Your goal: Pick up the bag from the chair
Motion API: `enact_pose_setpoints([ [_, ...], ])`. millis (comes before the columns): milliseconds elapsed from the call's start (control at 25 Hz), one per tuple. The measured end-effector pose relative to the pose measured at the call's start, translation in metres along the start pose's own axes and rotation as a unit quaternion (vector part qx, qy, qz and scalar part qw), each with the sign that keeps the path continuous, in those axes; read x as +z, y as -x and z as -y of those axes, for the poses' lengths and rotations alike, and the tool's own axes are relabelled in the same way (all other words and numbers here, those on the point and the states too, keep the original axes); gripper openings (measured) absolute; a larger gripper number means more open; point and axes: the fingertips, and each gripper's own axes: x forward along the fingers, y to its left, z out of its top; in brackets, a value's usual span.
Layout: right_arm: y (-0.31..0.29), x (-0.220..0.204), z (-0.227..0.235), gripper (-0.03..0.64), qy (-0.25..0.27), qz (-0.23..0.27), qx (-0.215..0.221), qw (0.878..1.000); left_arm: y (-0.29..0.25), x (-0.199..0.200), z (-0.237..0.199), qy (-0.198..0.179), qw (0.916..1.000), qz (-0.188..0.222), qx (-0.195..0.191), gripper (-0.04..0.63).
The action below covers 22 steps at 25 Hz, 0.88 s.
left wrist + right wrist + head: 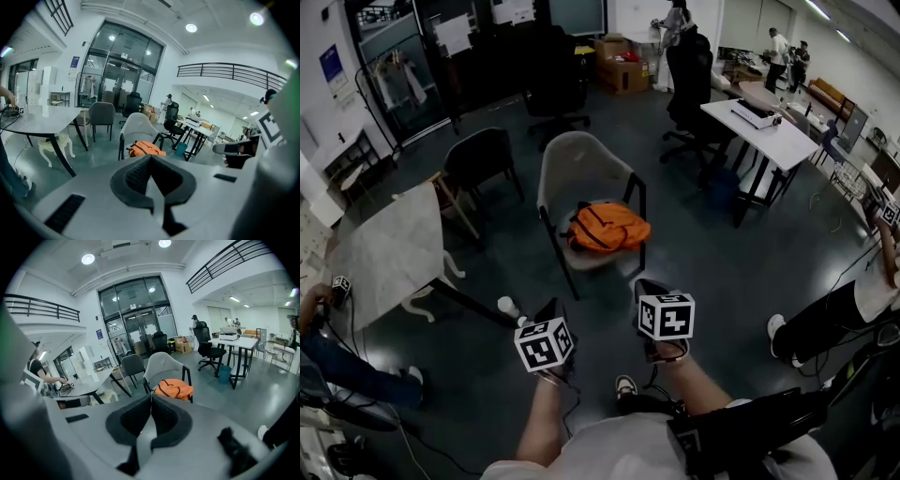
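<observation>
An orange bag (607, 228) lies on the seat of a light grey chair (581, 169) in the middle of the floor. The bag also shows in the left gripper view (146, 148) and the right gripper view (174, 388), just beyond the jaw tips. My left gripper (549, 312) and right gripper (645, 289) are held side by side in front of the chair, short of the bag, each with its marker cube toward me. In both gripper views the jaws meet with nothing between them: left gripper (150, 157), right gripper (151, 395).
A marble-topped table (389, 248) stands at the left, with a dark chair (483, 159) behind it. A white desk (769, 127) and a black office chair (689, 80) are at the right. A seated person's leg (816, 319) reaches in from the right. Boxes (622, 64) stand at the back.
</observation>
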Motion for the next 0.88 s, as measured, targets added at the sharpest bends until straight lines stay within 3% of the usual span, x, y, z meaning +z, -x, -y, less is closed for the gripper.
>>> enact_pose_setpoints([
  [880,-0.096,0.081,0.077,0.032,-0.015,-0.001,0.019,1.000,-0.118,0.071,0.023,-0.008,0.9998,-0.003,0.021,0.013],
])
